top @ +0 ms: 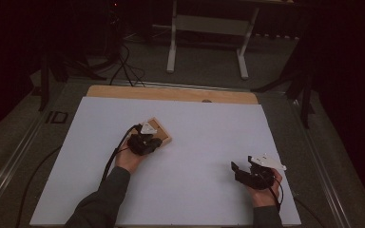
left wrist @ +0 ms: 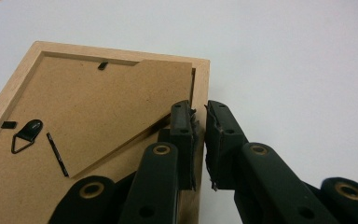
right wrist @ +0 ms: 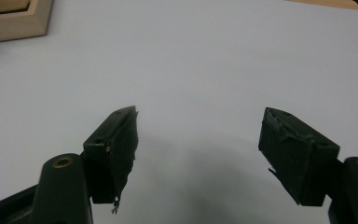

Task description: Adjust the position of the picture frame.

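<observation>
Frame [left wrist: 98,116] lies back-up left of the table's [top: 195,123] middle, your left claw [left wrist: 199,140] nearly together astride its near rim to grip it, while your right claw [right wrist: 200,154] waits apart near the right edge.

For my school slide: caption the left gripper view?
Left gripper fingers pinching the wooden picture frame edge, back side up.

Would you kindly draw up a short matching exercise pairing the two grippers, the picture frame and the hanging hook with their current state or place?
Things:
1. left gripper
2. right gripper
3. picture frame
4. triangular hanging hook

States or places:
A. jaws wide apart over bare white table
B. lying back side up
C. jaws pinched on the frame's wooden edge
D. fixed to the brown backing board

Pairs: 1-C, 2-A, 3-B, 4-D
</observation>
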Available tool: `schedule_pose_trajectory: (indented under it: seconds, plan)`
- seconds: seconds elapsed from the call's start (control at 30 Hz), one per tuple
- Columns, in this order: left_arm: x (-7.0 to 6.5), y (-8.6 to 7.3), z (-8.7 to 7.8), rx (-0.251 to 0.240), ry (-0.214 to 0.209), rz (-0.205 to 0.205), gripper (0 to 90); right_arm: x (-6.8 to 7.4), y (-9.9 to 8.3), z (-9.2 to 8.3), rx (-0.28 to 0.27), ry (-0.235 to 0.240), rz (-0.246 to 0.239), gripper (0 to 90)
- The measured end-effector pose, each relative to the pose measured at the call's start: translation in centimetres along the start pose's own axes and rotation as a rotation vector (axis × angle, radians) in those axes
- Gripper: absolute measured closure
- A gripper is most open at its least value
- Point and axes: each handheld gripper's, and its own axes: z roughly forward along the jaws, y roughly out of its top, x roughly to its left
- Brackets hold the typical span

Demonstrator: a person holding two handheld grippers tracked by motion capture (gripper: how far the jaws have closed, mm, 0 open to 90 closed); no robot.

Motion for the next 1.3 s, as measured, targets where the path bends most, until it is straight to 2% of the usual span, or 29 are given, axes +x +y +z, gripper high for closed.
schedule_pose_trajectory:
  seconds: [0.53, 0.87, 1.07, 1.1, 1.13, 1.3]
  plan:
    - [-2.6, -1.4, -1.2, -0.010, -0.060, 0.047, 81.8, 0.0, 0.0, 0.0, 0.001, 0.001, -0.001, 27.6]
    - [-3.5, -2.5, -2.3, -0.010, -0.094, 0.077, 81.3, 0.0, 0.0, 0.0, 0.000, 0.001, 0.002, 27.6]
    - [-3.7, -2.6, -2.5, -0.005, -0.091, 0.087, 79.9, 0.1, 0.0, 0.0, 0.001, 0.002, -0.002, 27.6]
    - [-3.7, -2.6, -2.6, -0.013, -0.104, 0.078, 74.5, 0.0, 0.0, -0.1, -0.001, 0.001, -0.001, 27.6]
    - [-3.7, -2.7, -2.8, -0.024, -0.107, 0.067, 74.5, 0.0, 0.0, -0.1, -0.001, 0.001, -0.001, 27.6]
    - [-4.3, -2.4, -3.9, -0.058, -0.132, 0.070, 73.8, 0.0, 0.0, -0.1, -0.004, 0.001, 0.000, 27.6]
